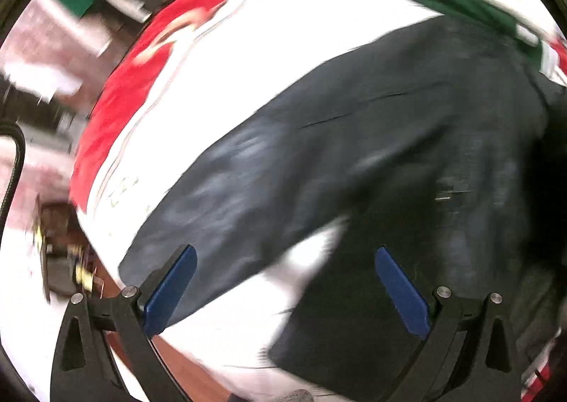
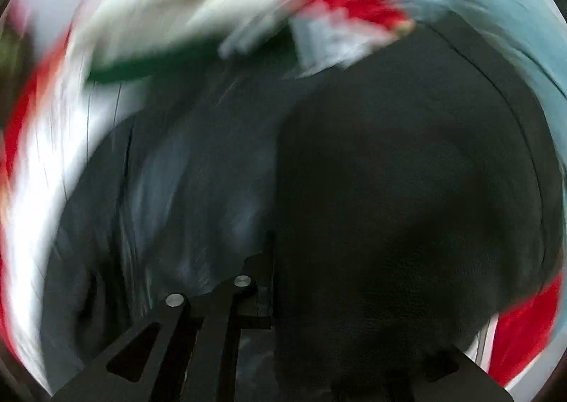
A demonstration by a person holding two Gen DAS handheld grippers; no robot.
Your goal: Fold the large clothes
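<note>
Left gripper [image 1: 285, 286] spread wide, dark denim-like garment [image 1: 354, 139], white cloth [image 1: 269, 47]

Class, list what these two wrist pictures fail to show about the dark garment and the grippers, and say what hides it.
- Right wrist view: right gripper's fingertips, hidden by the dark denim-like garment; grip unclear.
- Both views: garment's full shape, cut off by edges and motion blur.
- Left wrist view: room behind the red-and-white cloth, blurred.

White bedcover [image 1: 269, 58] with red border [image 1: 117, 97]; pinkish floor [image 1: 46, 33] beyond (blurred); bright daylight.
</note>
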